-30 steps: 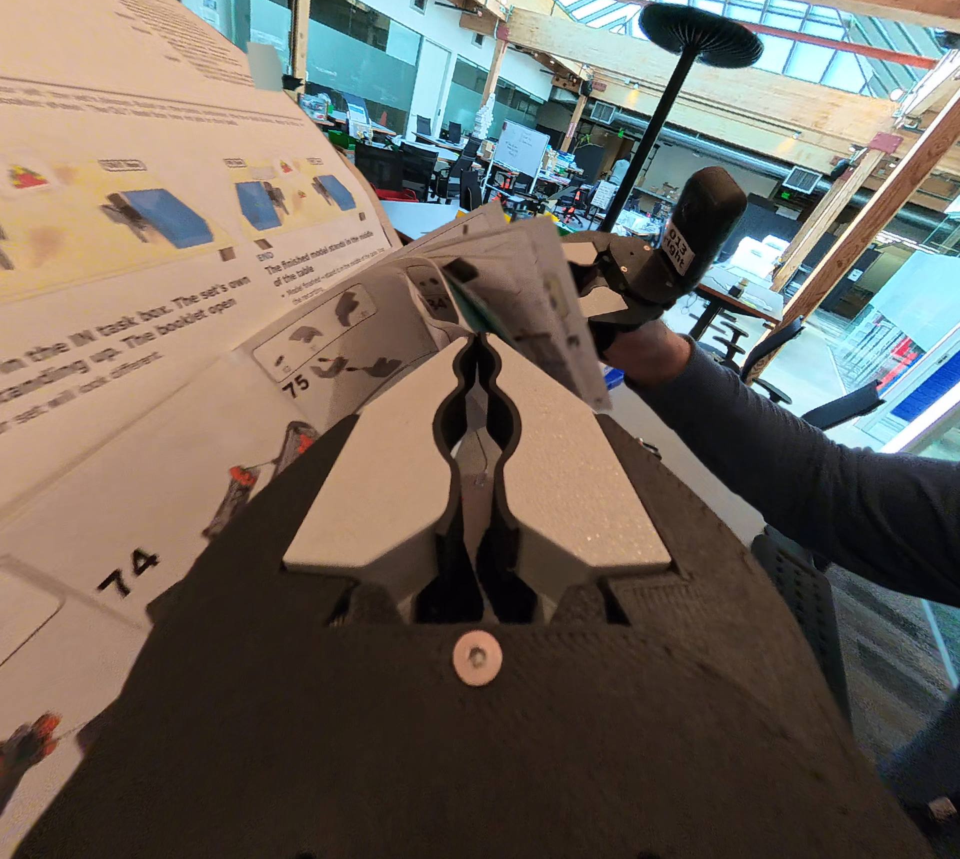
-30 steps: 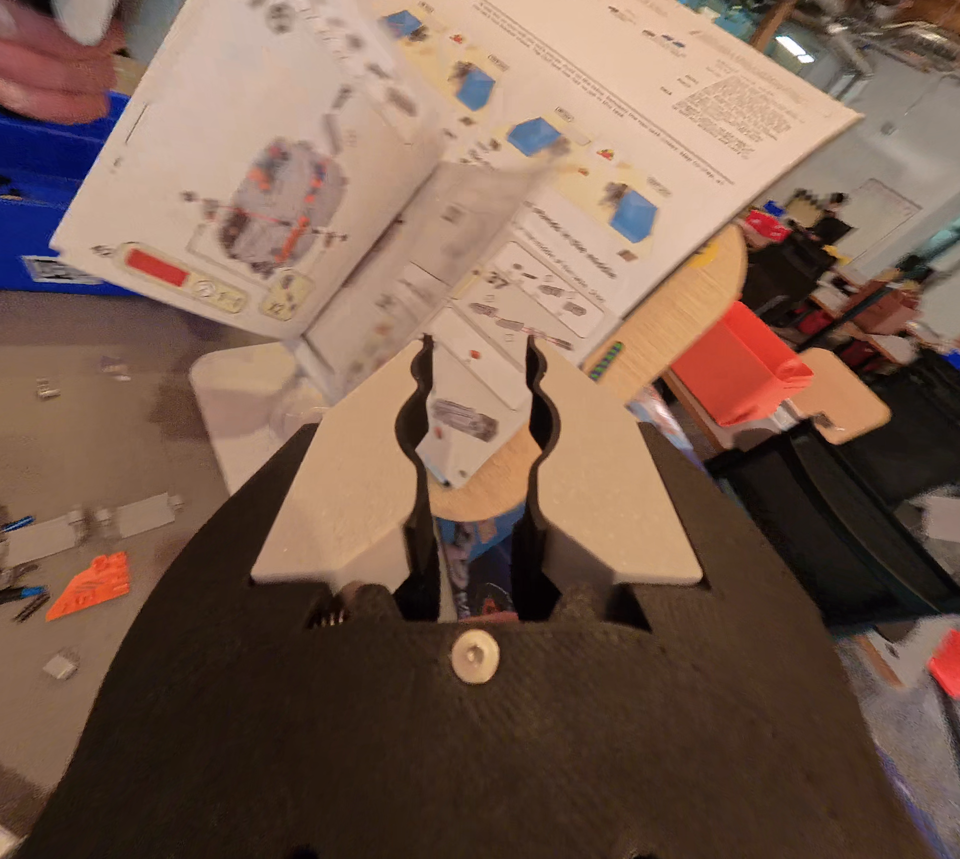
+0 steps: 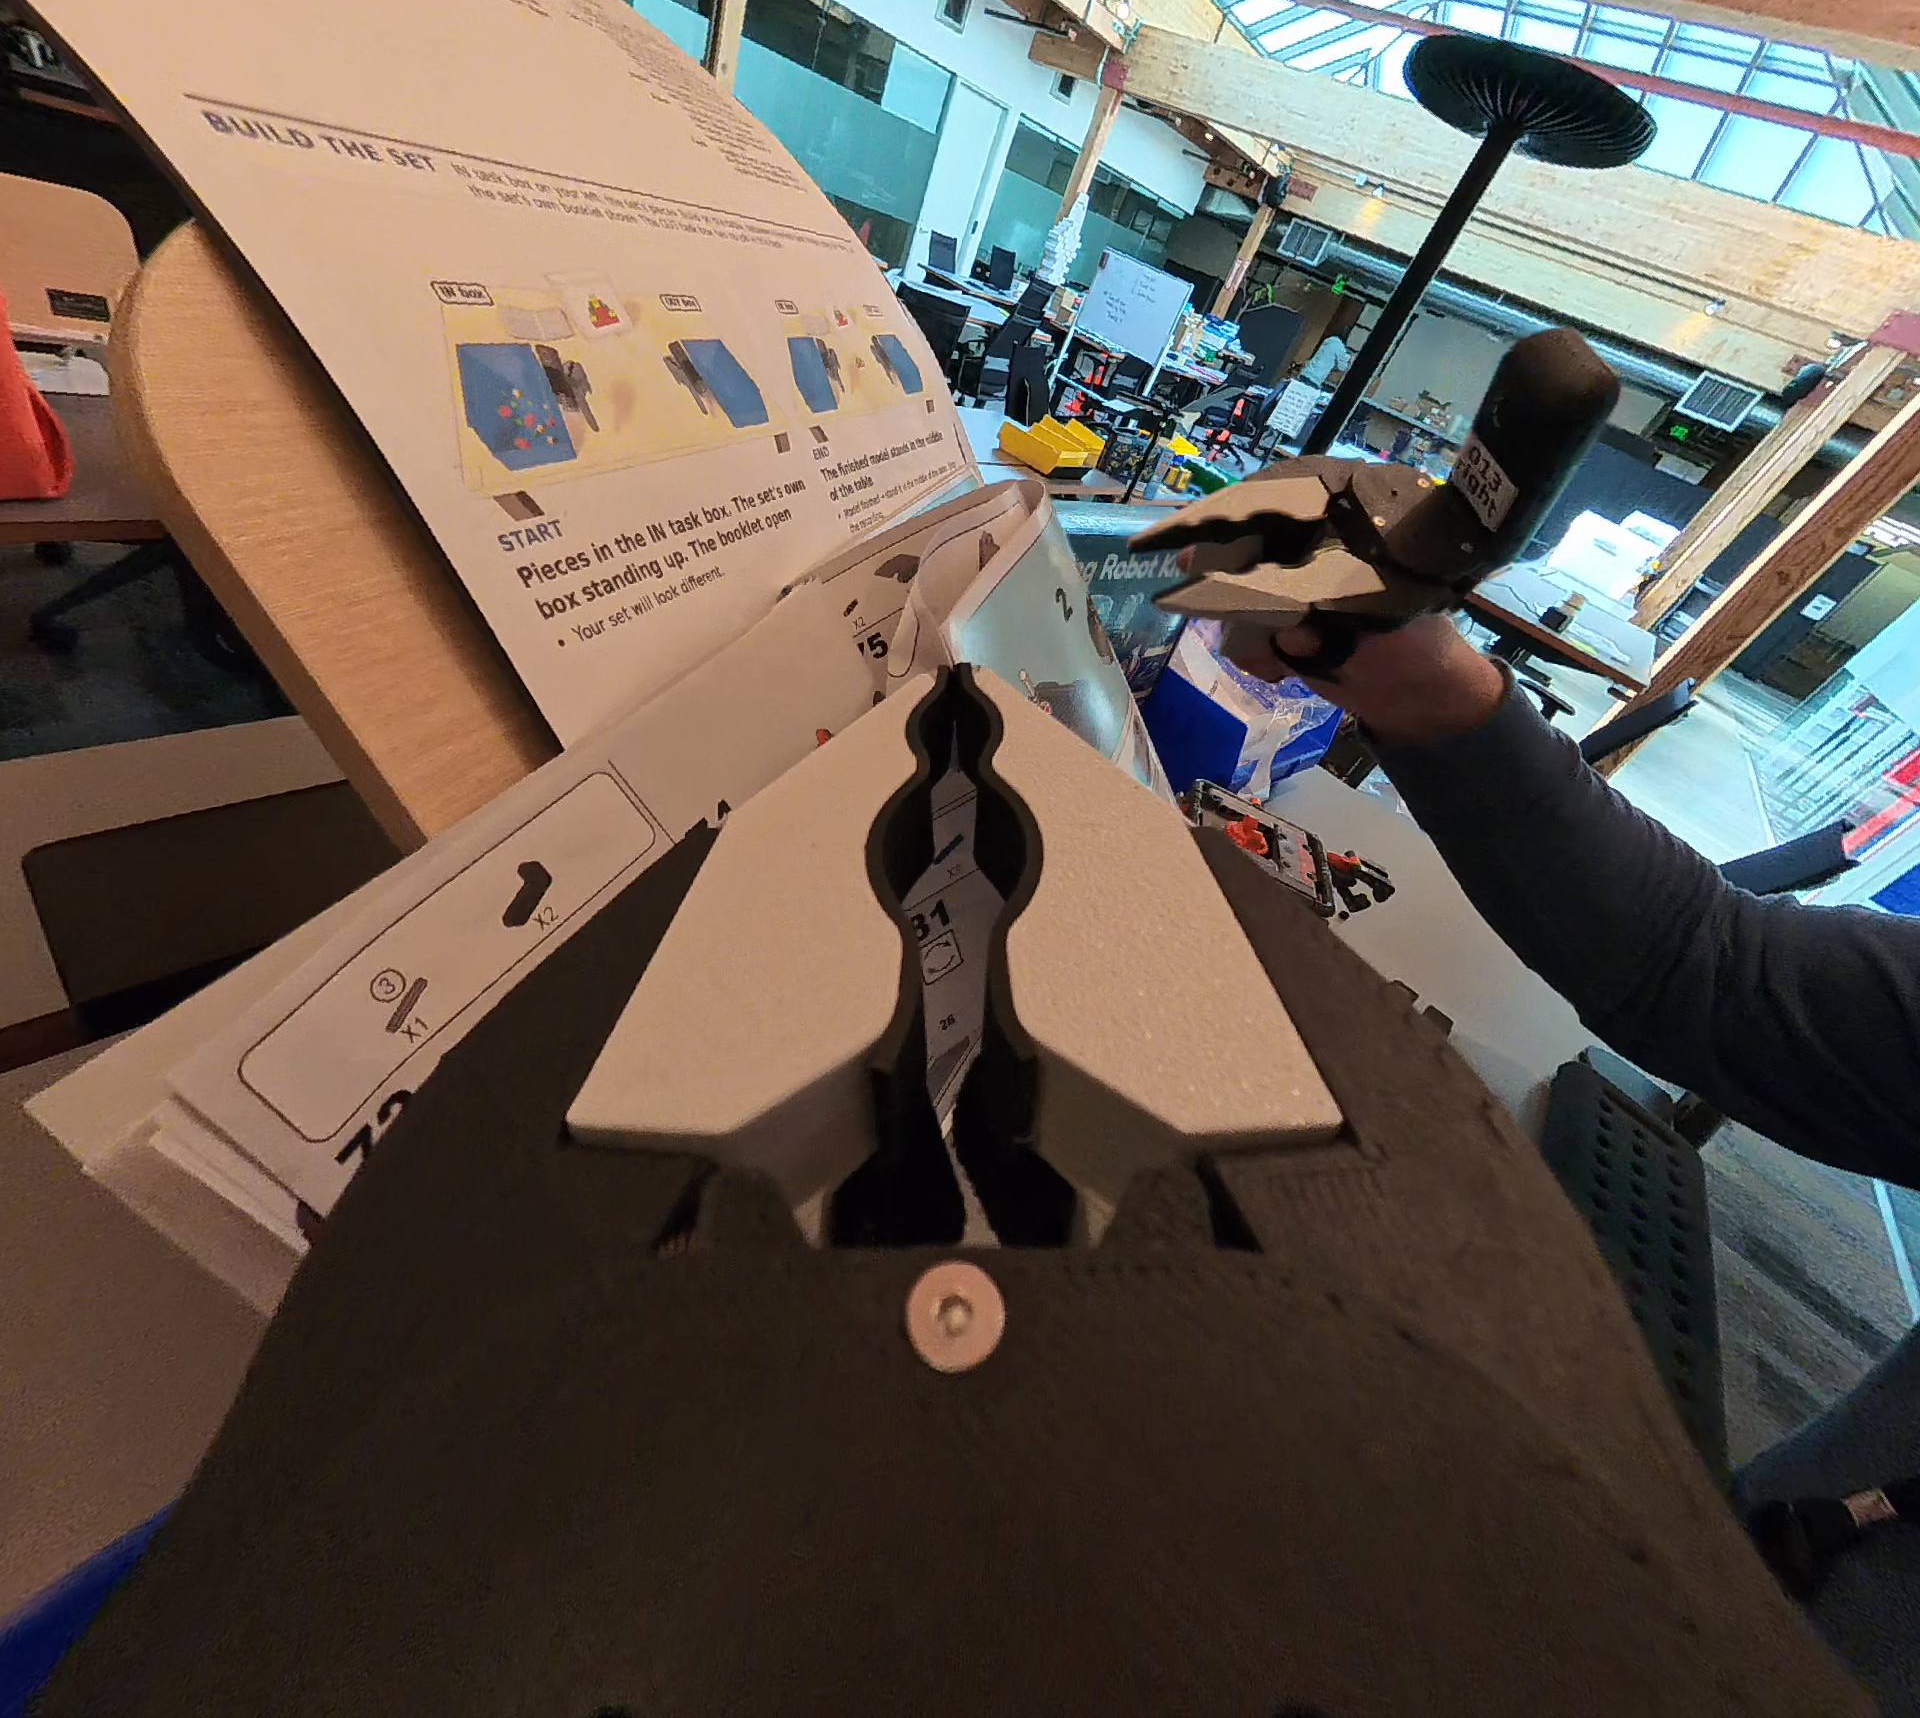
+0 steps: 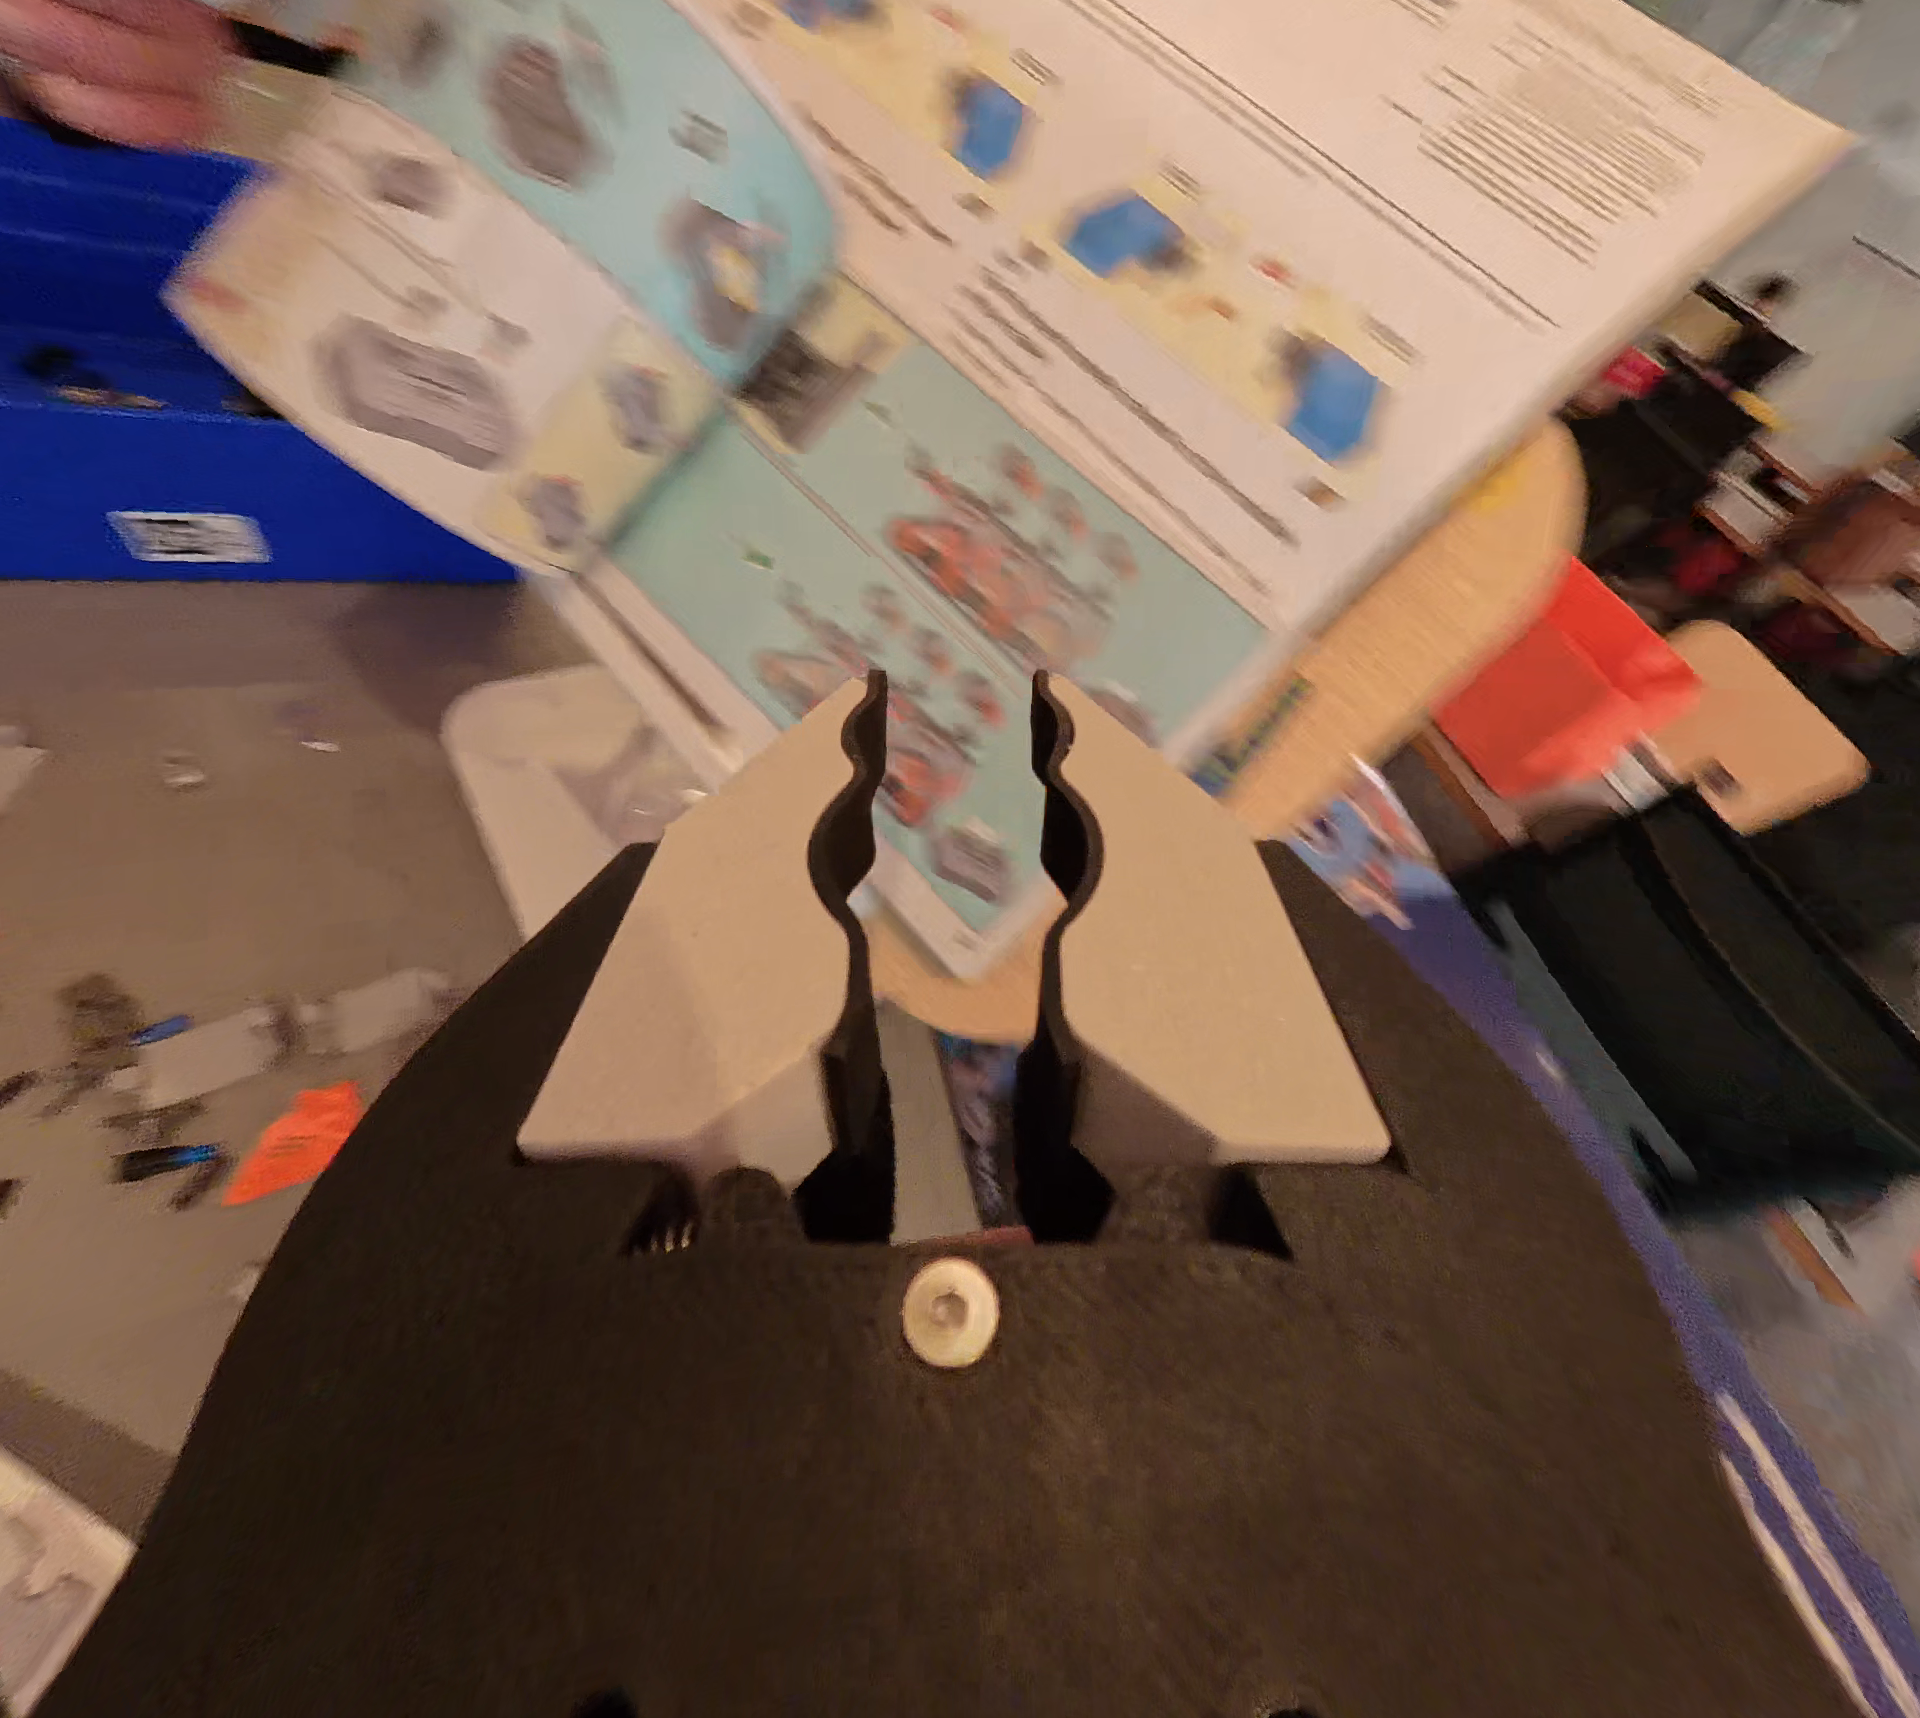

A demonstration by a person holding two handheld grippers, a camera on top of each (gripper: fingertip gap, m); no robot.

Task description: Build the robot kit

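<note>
My left gripper (image 3: 956, 681) is shut on a page of an open building-instruction booklet (image 3: 499, 920), the page pinched between its grey fingers. A loose page (image 3: 1039, 588) curls up just beyond the tips. My right gripper (image 3: 1164, 567) hangs in the air to the right of the booklet, slightly open and empty. In the right wrist view, my right gripper (image 4: 956, 692) is open with nothing between its fingers. The blurred booklet (image 4: 914, 588) is spread in front of it. A hand (image 4: 94, 58) with the other gripper holds the booklet at top left.
A large printed instruction sheet (image 3: 520, 214) leans on a wooden board (image 3: 291, 546) behind the booklet. A blue bin (image 4: 208, 463) stands on the grey table, with loose pieces (image 4: 208, 1055) and an orange piece (image 4: 296, 1138). A small partly built model (image 3: 1288, 847) lies right of the booklet.
My right gripper has let go of the booklet pages, opened and drawn back to the right. The left gripper stays shut on the booklet, whose pages have flipped over.
</note>
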